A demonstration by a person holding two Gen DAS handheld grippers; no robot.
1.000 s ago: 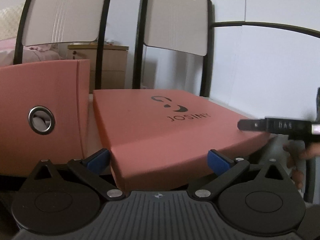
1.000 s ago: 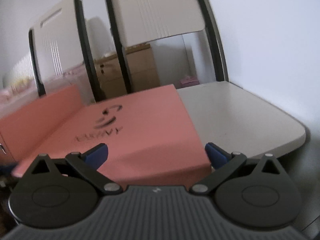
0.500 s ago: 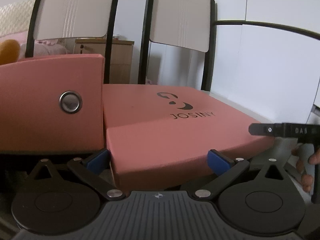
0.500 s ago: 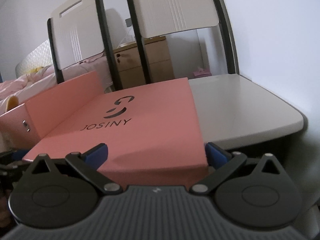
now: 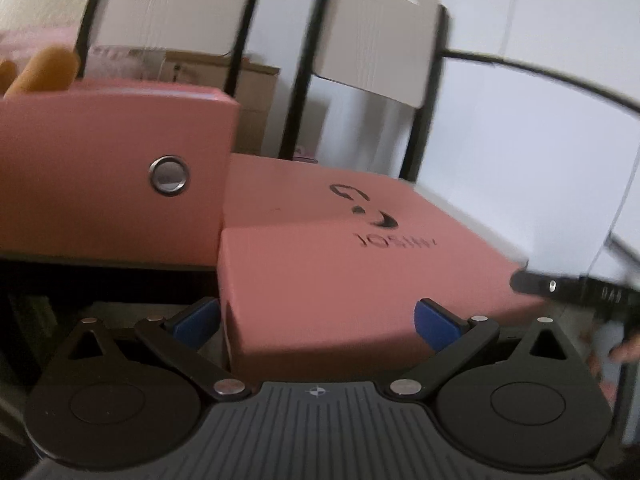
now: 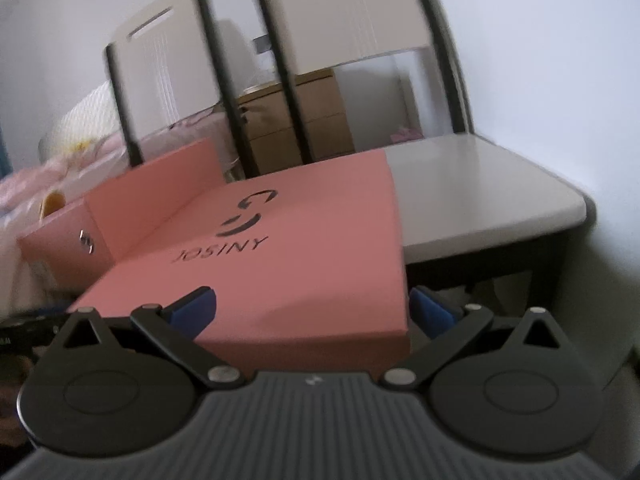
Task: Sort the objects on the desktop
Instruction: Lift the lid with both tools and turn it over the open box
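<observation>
Now, in the left wrist view, the left hand-held gripper [image 5: 316, 318] is reaching with its blue pads spread wide on either side of the pink box lid [image 5: 340, 256], whose near corner is sitting between them; the pink box [image 5: 100, 168] is standing just left. In the right wrist view, the right hand-held gripper [image 6: 312, 306] is likewise straddling the lid's [image 6: 288, 256] near edge, wide open, with the lid lying on the chair seat [image 6: 480, 184].

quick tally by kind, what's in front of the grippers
pink box lid with JOSINY logo: 1
pink box base with metal eyelet: 1
white chairs: 2, the right chair and the left chair
wooden drawer cabinet: 1
total: 5
</observation>
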